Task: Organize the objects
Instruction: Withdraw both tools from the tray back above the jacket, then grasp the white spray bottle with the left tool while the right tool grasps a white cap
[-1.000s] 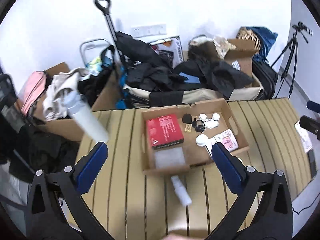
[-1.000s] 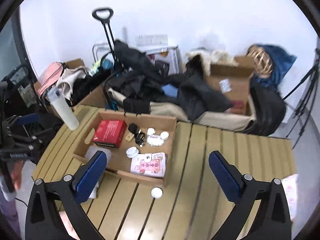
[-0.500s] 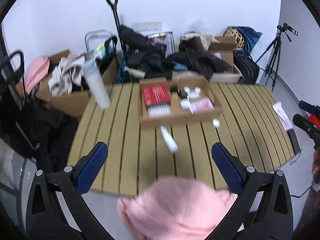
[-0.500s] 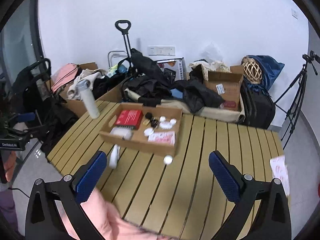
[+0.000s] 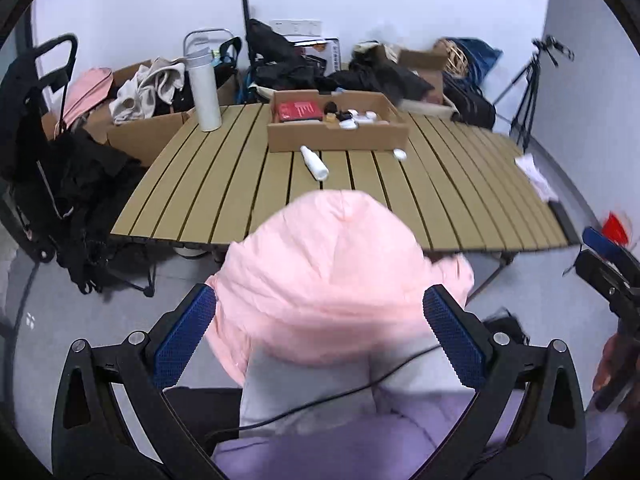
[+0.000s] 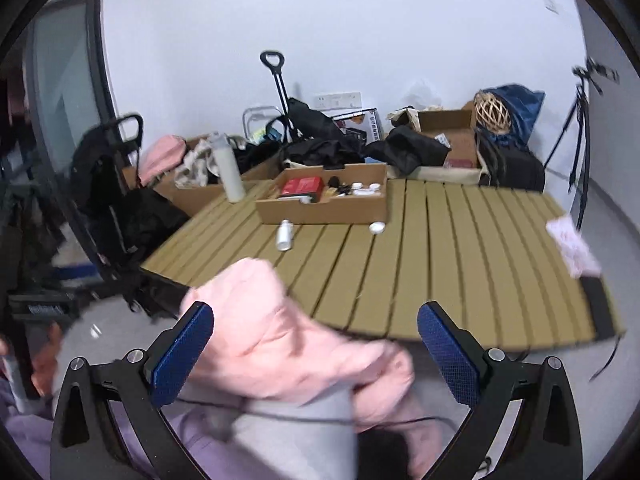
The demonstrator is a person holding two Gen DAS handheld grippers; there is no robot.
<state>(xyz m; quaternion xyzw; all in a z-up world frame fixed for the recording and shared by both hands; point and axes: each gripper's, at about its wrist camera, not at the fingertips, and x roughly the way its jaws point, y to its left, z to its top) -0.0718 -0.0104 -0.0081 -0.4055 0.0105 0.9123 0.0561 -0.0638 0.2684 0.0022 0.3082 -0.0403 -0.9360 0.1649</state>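
Note:
A shallow cardboard box (image 5: 338, 136) (image 6: 320, 210) sits on the slatted wooden table (image 5: 460, 184) (image 6: 460, 248), holding a red box (image 5: 300, 111) (image 6: 302, 186) and several small white and dark items. A small white bottle (image 5: 315, 162) (image 6: 285, 235) lies on the table in front of it, and a small white cap (image 5: 399, 154) (image 6: 377, 227) lies to its right. My left gripper (image 5: 319, 336) and right gripper (image 6: 316, 352) are both open and empty, held far back from the table over the person's pink-clad body (image 5: 340, 272) (image 6: 280, 340).
A tall white flask (image 5: 204, 88) (image 6: 229, 172) stands at the table's far left. A white packet (image 5: 536, 176) (image 6: 572, 248) lies at the right edge. Boxes of clothes, bags, a trolley (image 5: 250, 32) and a tripod (image 5: 528, 88) crowd the floor behind.
Both grippers have pulled well back and down from the table; the box and bottle now look far away. The person's pink clothing fills the foreground.

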